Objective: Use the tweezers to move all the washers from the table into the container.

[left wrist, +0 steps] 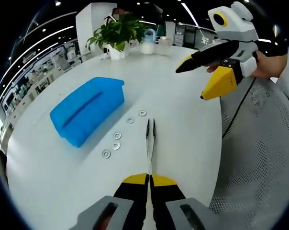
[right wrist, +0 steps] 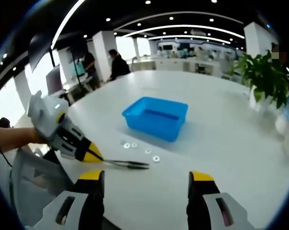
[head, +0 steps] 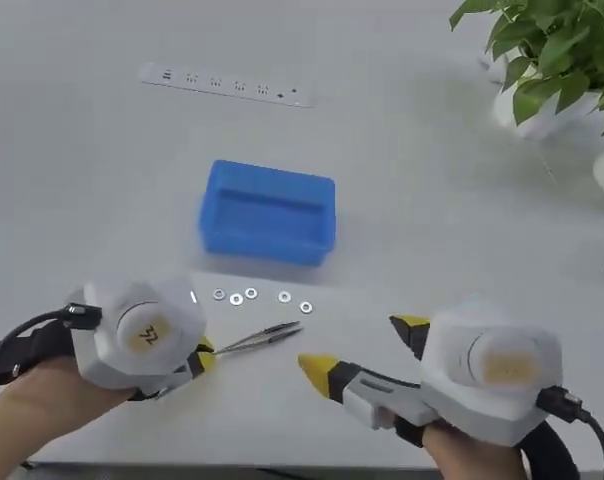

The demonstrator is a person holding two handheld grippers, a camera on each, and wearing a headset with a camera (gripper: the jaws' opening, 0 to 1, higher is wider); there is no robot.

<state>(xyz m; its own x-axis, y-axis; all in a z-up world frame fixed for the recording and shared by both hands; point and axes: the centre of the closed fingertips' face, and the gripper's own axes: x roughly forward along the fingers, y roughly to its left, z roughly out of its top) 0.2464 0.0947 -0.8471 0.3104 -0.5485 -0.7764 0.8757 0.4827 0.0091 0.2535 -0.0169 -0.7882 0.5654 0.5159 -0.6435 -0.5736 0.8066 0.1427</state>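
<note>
White table (head: pixel 462 250) | left claw (left wrist: pixel 148 178) clenched on tweezers (left wrist: pixel 150 139) | right claw (right wrist: pixel 145 176) released | disc marking (head: pixel 147 335) apparently illegible

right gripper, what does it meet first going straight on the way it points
Probably the tweezers, held by the left gripper across the path of the right gripper; washers and the container lie beyond. Height is hard to judge.
</note>
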